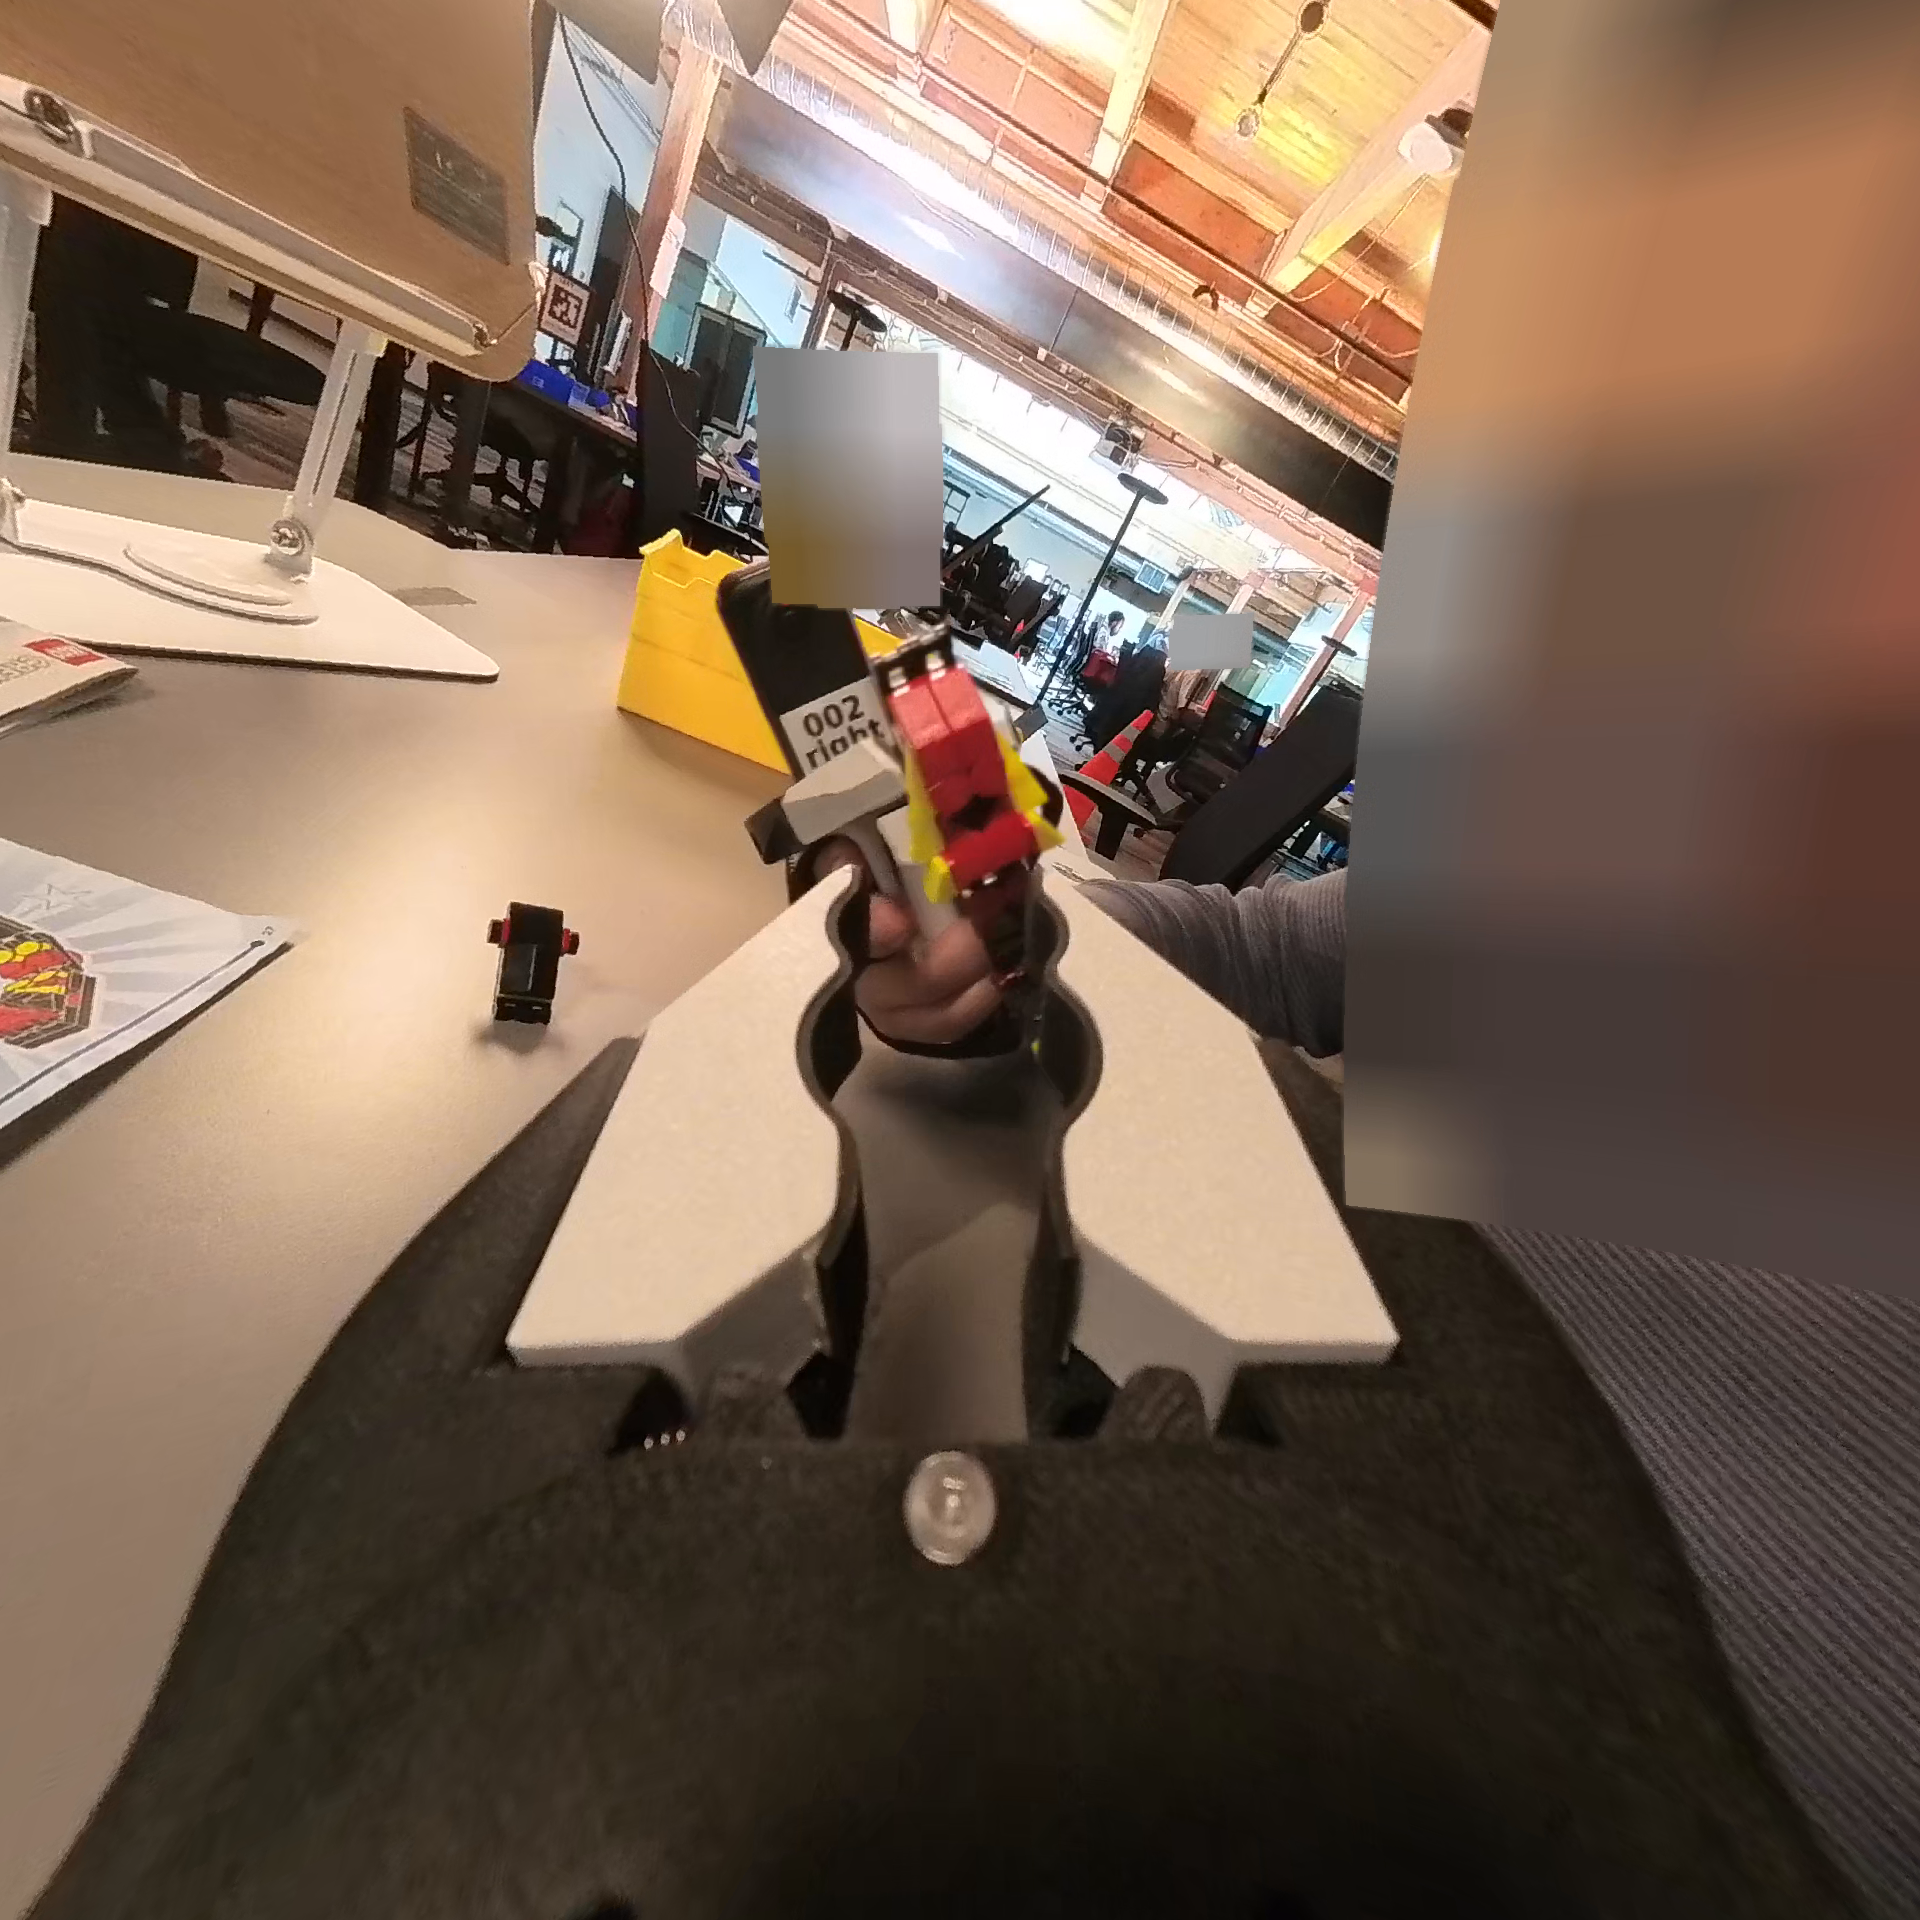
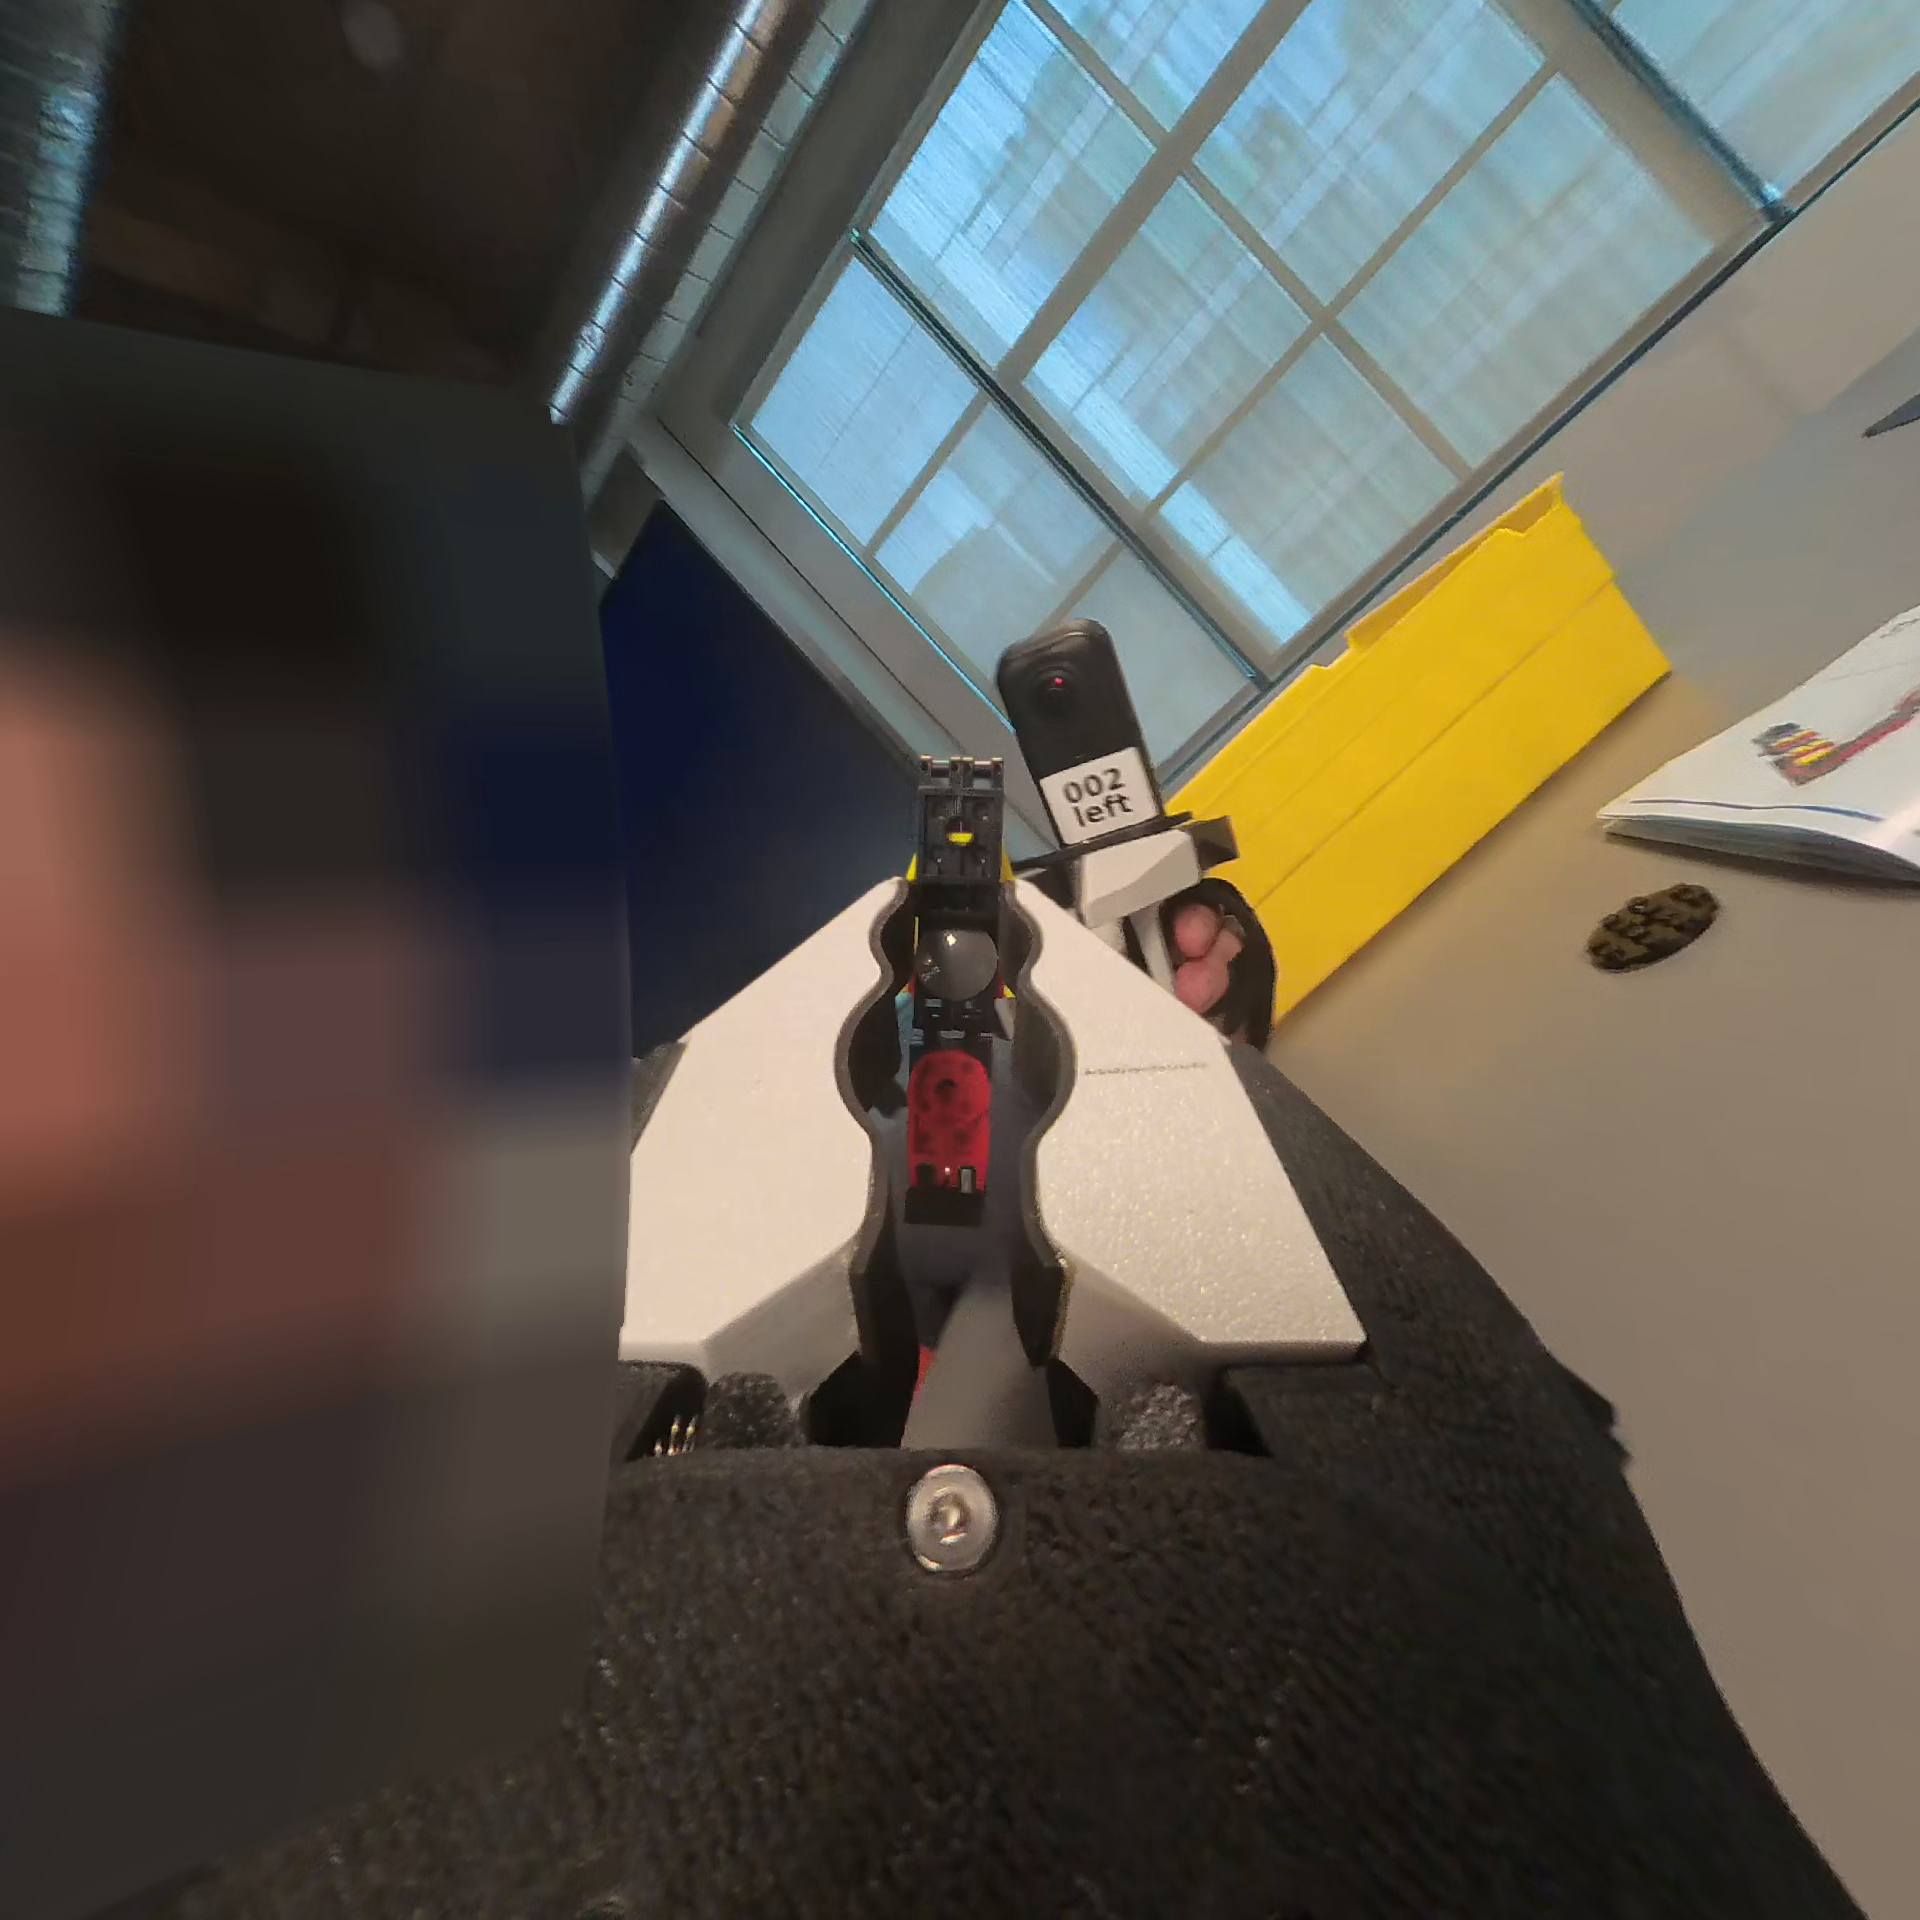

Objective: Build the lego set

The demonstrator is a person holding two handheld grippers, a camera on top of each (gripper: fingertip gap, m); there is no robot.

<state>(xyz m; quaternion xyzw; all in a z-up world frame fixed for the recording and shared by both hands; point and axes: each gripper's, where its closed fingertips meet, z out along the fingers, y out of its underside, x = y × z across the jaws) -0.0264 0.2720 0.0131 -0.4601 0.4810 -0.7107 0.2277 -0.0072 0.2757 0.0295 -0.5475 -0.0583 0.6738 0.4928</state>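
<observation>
A red, yellow and black lego model (image 1: 945, 748) is held up above the table. My right gripper (image 2: 958, 904) is shut on it, and its black and red underside (image 2: 948, 1101) fills the gap between the fingers. My left gripper (image 1: 961, 894) faces it with its jaws partly apart. The model's lower end hangs by the right finger, and the left finger stands clear of it. A small black piece with red pegs (image 1: 532, 961) lies on the table to the left. The open instruction booklet (image 1: 104, 987) lies at the left edge and also shows in the right wrist view (image 2: 1787, 769).
A yellow bin (image 1: 696, 665) stands at the back of the table (image 1: 364, 831) and also shows in the right wrist view (image 2: 1455, 727). A white stand base (image 1: 239, 592) sits at the far left. A dark oval piece (image 2: 1652, 927) lies near the booklet. A grey sleeve (image 1: 1216, 945) is at the right. The tips of both grippers are at nearly the same place.
</observation>
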